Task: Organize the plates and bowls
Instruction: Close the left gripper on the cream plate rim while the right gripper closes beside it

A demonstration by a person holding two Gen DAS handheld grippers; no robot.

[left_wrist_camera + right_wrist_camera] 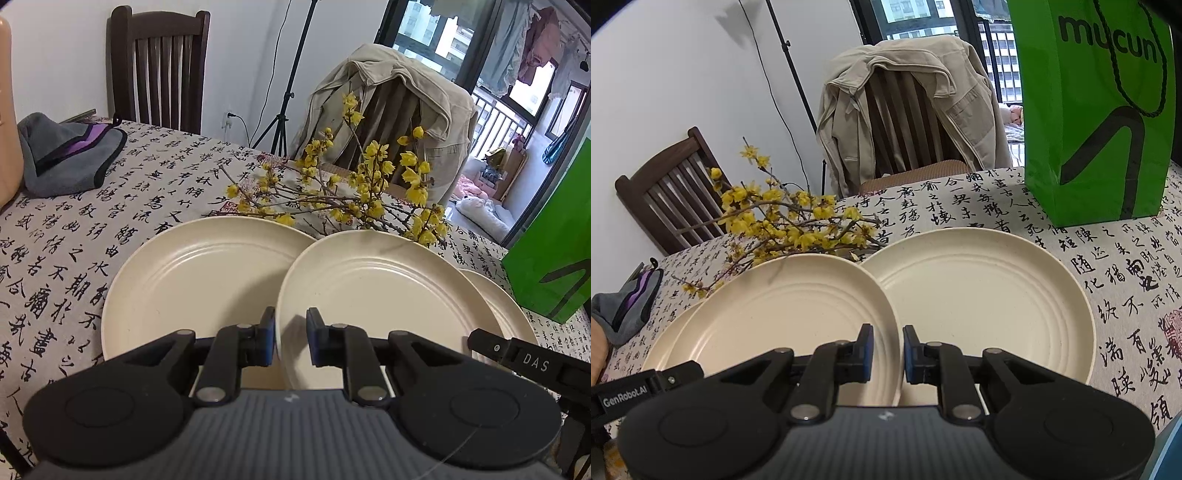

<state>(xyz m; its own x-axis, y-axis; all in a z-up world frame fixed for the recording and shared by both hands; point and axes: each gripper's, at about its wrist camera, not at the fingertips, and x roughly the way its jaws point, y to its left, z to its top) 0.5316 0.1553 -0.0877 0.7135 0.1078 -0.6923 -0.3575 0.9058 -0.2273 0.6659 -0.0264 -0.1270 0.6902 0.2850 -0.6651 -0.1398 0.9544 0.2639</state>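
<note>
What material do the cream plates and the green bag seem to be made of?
Cream plates: probably ceramic or a plant-fibre plastic. The matte, faintly speckled surface and moulded concentric rings leave it open.
Green bag: coated paper, slightly glossy, with sharp folded edges, printed lettering and a black cord handle.

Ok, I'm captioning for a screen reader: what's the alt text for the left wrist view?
The left gripper is shut on the rim of the middle cream plate, which overlaps the left plate and the right plate on a calligraphy-print tablecloth. Yellow flowering branches lie behind them.
</note>
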